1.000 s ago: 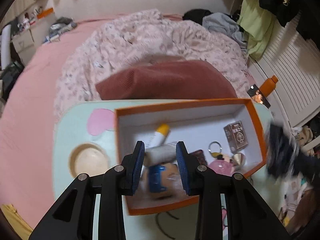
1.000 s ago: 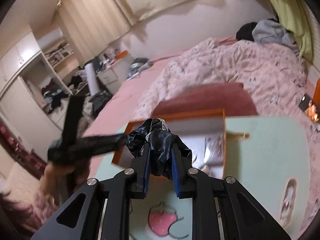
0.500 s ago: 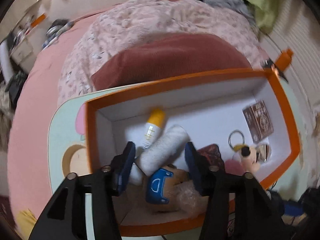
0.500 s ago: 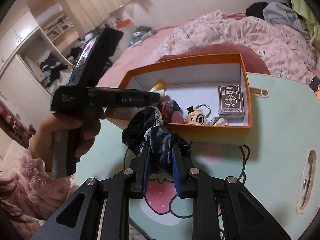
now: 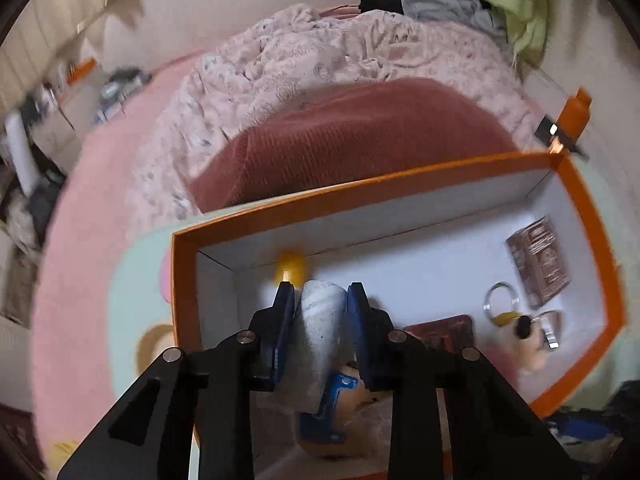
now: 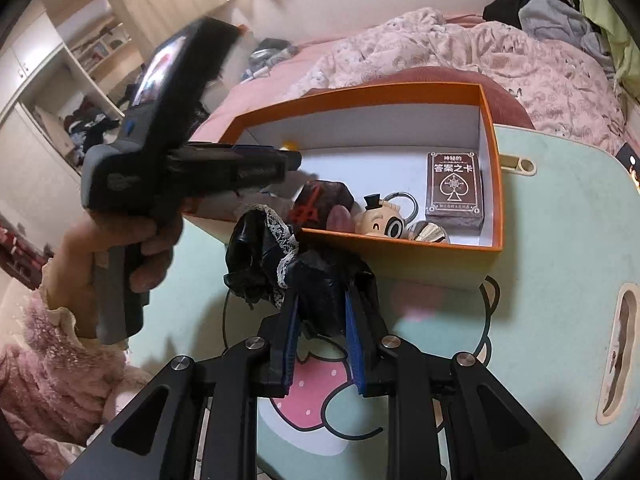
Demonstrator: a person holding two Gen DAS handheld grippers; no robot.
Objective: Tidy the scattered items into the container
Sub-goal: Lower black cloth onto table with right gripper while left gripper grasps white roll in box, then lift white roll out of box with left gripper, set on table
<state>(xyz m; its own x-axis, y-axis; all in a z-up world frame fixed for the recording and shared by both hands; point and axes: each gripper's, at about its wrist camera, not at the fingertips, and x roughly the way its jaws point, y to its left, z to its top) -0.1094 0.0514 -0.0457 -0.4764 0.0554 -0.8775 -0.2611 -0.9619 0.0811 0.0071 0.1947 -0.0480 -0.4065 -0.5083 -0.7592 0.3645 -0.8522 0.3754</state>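
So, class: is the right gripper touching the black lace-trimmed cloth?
Touching. The right wrist view shows the right gripper with both blue pads clamped on the black cloth.

Each gripper, left [image 5: 320, 300] and right [image 6: 320, 308], has black angular linkage arms with triangular cut-outs, silver round screw heads at the pivots, and two fingers faced with blue ribbed pads. The person's sleeve [image 6: 44, 360] is fluffy pink with a cream ruffled cuff.

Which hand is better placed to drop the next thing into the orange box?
Right. The right gripper already grips the black lace cloth just outside the orange box; the left gripper is closing around a white roll already inside.
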